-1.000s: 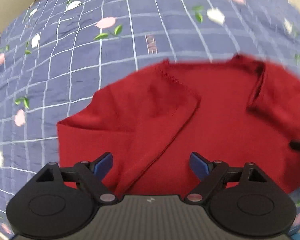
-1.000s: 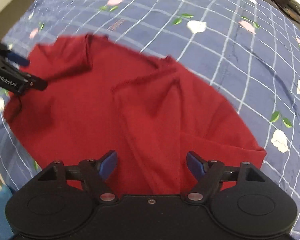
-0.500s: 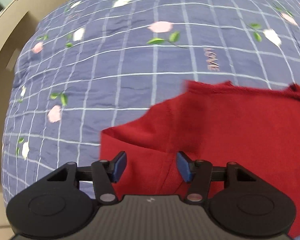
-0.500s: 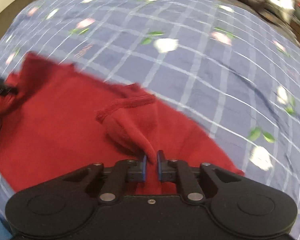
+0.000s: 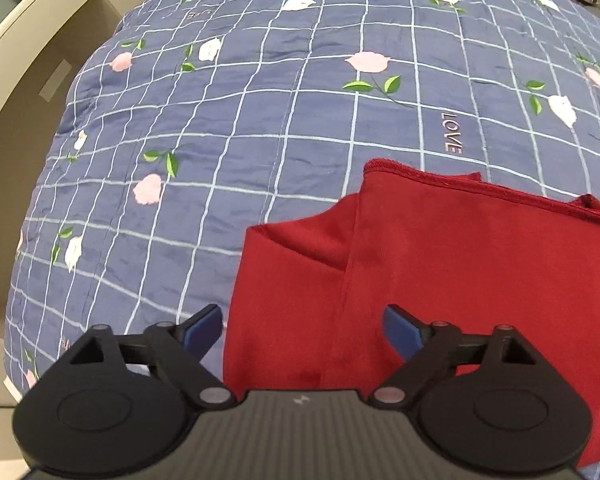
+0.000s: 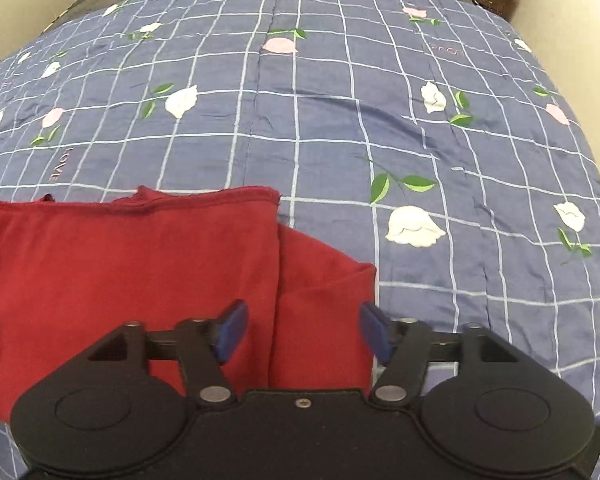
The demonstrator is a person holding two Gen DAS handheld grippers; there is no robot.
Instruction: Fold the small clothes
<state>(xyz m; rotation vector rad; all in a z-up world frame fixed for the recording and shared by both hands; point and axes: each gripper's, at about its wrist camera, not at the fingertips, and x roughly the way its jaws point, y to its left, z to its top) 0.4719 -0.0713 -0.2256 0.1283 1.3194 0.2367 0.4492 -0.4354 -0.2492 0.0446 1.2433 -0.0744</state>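
Red garment flat on the blue checked floral quilt, folded, stitched hem along its far edge. Left gripper over garment's left edge, jaws spread wide, holding nothing. Right gripper over garment's right edge, likewise wide open, empty.
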